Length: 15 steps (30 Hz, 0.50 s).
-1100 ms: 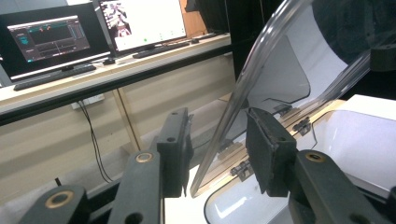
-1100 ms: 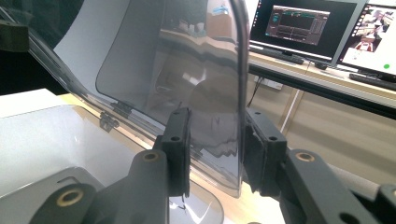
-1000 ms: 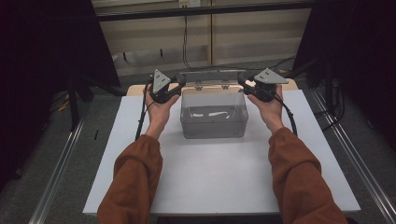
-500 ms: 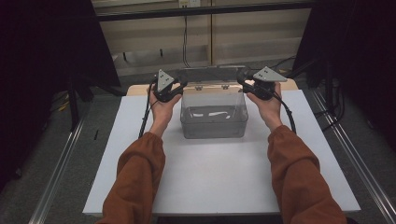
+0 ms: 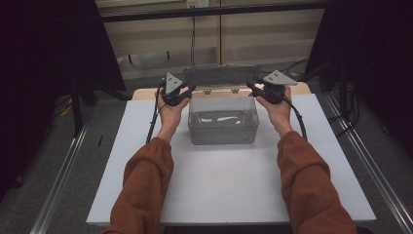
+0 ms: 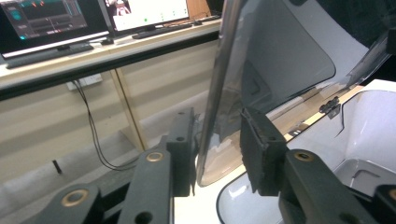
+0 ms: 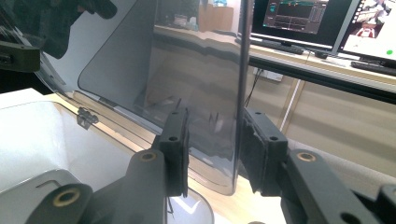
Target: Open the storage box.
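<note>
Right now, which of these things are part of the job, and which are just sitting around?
Part of the job:
- clear plastic box
- its raised hinged lid
- left claw and right claw, each at one end of the lid

Just there:
- white table
- monitors and keyboard on the desk behind
- dangling cable

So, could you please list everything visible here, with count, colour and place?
Box: one, clear plastic, middle of the table, far half.
Lid: one, smoky clear, hinged up at the box's far edge.
Table: one, white top.
Monitors: two, lit, on a desk behind.
Left gripper: one, black, jaws either side of the lid's left edge.
Right gripper: one, black, at the lid's right edge.
Sleeves: two, rust-orange.
</note>
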Motion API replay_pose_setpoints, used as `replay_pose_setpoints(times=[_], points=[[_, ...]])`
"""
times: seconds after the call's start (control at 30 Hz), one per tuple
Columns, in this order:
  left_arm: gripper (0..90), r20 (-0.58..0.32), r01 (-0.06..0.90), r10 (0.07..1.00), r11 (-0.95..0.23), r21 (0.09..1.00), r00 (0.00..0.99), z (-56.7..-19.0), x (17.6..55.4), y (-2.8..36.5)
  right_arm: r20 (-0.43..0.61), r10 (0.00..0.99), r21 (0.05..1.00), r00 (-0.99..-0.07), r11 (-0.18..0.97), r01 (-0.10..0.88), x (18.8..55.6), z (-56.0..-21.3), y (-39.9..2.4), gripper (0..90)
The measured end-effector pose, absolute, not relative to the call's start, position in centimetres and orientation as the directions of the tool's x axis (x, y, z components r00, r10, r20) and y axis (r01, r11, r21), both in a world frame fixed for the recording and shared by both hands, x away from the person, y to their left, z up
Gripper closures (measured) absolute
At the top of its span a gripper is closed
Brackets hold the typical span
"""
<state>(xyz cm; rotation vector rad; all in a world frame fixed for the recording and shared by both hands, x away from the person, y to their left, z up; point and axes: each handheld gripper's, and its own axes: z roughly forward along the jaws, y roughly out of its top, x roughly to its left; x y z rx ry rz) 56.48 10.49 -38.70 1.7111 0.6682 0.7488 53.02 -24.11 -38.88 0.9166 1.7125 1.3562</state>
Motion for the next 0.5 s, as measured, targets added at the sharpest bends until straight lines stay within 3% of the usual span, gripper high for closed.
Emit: replay_pose_setpoints(times=[0.5], points=[[68.3, 0.129, 0.075, 0.753, -0.23, 0.97, 0.645, -38.84, 57.17, 10.38, -0.081, 0.878, 0.982, -0.471, 0.151, 0.112, 54.03, -39.73, -24.74, 64.1]])
